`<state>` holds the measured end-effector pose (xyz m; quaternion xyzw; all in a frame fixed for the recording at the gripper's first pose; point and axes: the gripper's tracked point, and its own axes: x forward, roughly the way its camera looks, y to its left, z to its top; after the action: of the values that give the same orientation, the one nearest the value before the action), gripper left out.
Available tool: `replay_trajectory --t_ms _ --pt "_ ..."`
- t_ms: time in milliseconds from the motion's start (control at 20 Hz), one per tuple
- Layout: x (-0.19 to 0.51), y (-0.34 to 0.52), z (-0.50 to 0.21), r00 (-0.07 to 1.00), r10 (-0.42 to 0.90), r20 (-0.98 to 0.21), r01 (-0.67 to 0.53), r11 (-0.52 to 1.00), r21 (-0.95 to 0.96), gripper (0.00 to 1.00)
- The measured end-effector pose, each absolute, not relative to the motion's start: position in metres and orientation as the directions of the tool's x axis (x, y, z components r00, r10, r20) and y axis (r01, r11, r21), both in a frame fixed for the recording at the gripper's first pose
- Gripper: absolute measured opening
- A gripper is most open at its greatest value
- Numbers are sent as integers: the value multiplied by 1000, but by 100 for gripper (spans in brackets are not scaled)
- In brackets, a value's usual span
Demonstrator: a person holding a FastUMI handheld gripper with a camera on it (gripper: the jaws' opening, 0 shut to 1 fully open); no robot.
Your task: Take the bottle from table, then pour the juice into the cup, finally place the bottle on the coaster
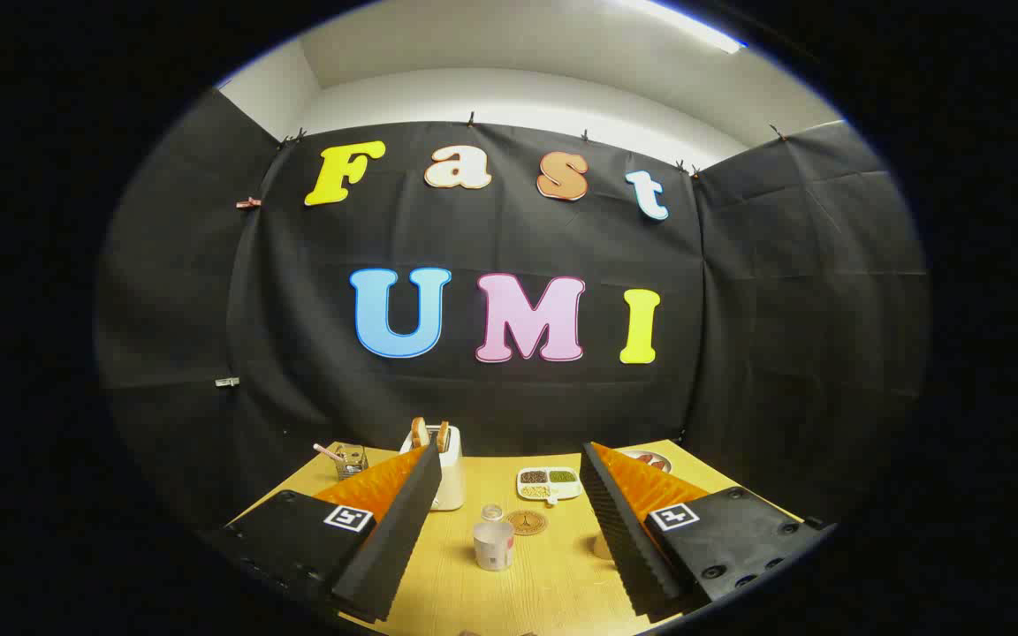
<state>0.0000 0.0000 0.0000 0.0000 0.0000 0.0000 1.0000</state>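
tongs (509,495): spread wide, gripping nothing
bottle (493,540): upright on bench (553,583), ahead, between the fingers
coaster (526,522): just beyond bottle

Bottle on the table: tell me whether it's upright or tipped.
Upright. The bottle stands on the table ahead of the open gripper, cap end up, beside the coaster. Jaws wide apart, not touching it.

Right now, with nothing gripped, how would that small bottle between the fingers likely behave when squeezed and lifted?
The bottle looks small and translucent, probably light plastic, so it may flex under a firm squeeze. It stands upright and narrow on the table, so a one-sided nudge could tip it. The hand-held gripper is open, the bottle untouched.
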Motion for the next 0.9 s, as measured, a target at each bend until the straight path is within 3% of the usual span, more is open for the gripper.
replay_trajectory --t_ms 900 --pt "-29 21 -23 1000 -9 -29 8 999 -46 97"
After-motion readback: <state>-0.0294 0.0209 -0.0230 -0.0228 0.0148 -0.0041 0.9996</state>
